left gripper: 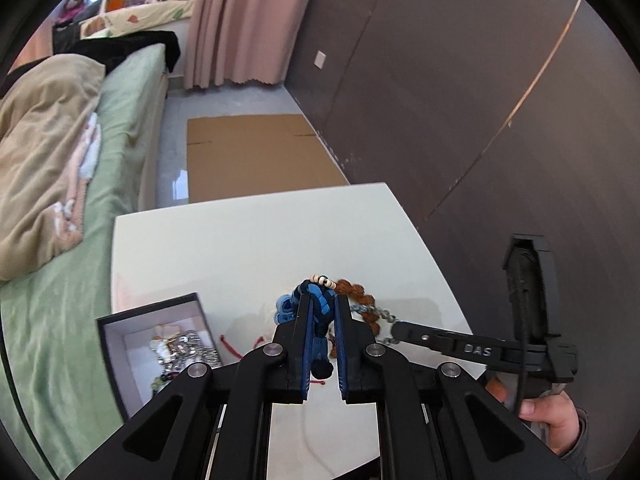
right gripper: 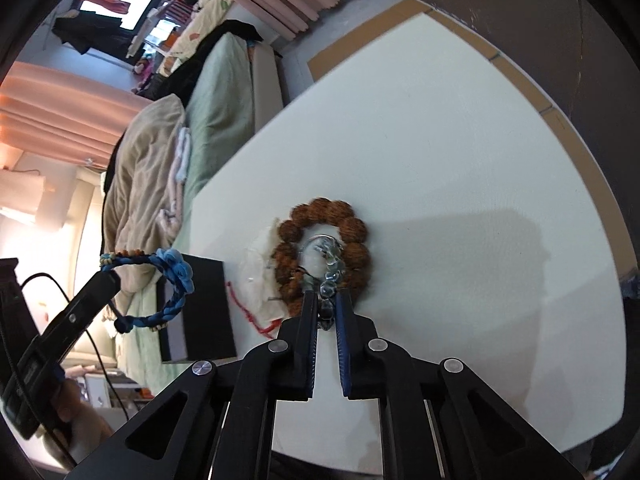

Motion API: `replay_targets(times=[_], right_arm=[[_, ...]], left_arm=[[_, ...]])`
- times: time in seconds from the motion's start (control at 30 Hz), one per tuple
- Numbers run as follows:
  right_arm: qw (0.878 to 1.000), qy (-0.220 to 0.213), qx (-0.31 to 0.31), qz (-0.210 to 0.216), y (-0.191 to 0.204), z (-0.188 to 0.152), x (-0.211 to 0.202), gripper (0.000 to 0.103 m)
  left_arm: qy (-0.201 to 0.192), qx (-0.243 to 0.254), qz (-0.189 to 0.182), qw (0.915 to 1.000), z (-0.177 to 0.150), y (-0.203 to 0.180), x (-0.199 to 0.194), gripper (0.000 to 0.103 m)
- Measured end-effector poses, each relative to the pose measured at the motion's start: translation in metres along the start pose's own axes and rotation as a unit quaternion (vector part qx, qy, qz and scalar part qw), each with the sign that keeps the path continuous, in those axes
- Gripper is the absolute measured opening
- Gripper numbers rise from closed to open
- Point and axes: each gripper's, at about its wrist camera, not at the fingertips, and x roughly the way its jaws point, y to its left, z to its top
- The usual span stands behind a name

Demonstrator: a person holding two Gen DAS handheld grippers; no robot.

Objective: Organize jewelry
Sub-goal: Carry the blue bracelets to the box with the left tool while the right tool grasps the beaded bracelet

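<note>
My left gripper point(left gripper: 322, 300) is shut on a blue braided bracelet point(left gripper: 316, 320) with small cream beads and holds it above the white table point(left gripper: 248, 248). The bracelet also shows in the right wrist view point(right gripper: 168, 284), hanging from the left gripper point(right gripper: 106, 280). My right gripper point(right gripper: 326, 298) is shut on a clear glass-bead bracelet point(right gripper: 326, 260) that lies inside a brown wooden-bead bracelet point(right gripper: 320, 248) on the table point(right gripper: 460, 160). An open jewelry box point(left gripper: 160, 344) with several pieces in it stands at the table's left edge.
A clear plastic bag with a red string point(right gripper: 260, 280) lies between the box point(right gripper: 200, 308) and the brown bracelet. A bed with a green sheet point(left gripper: 120, 128) runs along the table's left side. A dark wall point(left gripper: 480, 80) stands right. Cardboard point(left gripper: 256, 156) lies on the floor beyond.
</note>
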Motion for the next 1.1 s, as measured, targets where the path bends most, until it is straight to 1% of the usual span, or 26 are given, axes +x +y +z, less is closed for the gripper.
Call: replay_targets(times=[0.2,0.37,0.53,0.63,0.7,0.93,1.0,1.07,1.1], right_arm=[[0.999,-0.018,-0.030,0.004,0.028,0.000,-0.018,0.011],[0.998,-0.030,-0.049,0.006,0.049,0.001,-0.028,0.011],[0.997,-0.041,-0.060,0.012,0.065,0.001,-0.032,0.011],[0.996,-0.051,-0.061,0.033,0.071,0.001,-0.037,0.011],[0.996,-0.056,-0.064,0.034,0.077,0.002,-0.039,0.011],[0.995,-0.051,-0.080,0.038,0.098,0.005,-0.035,0.011],[0.994,-0.049,-0.090,0.042,0.108,0.004,-0.035,0.011],[0.993,-0.046,-0.097,0.047,0.117,0.003,-0.033,0.011],[0.993,-0.043,-0.101,0.051,0.122,0.003,-0.031,0.011]], left_arm=[[-0.026,-0.014,0.004,0.9995,-0.003,0.012,-0.026,0.010],[-0.040,-0.026,0.014,0.9988,-0.005,0.028,-0.042,0.010],[-0.044,-0.039,0.023,0.9980,-0.010,0.042,-0.050,0.010],[-0.044,-0.049,0.025,0.9976,-0.013,0.050,-0.052,0.010],[-0.042,-0.055,0.024,0.9973,-0.015,0.055,-0.053,0.010],[-0.047,-0.064,0.023,0.9966,-0.017,0.063,-0.058,0.010],[-0.041,-0.068,0.023,0.9966,-0.017,0.065,-0.059,0.011],[-0.031,-0.071,0.039,0.9963,-0.016,0.068,-0.058,0.013],[-0.030,-0.075,0.043,0.9958,-0.016,0.071,-0.059,0.021]])
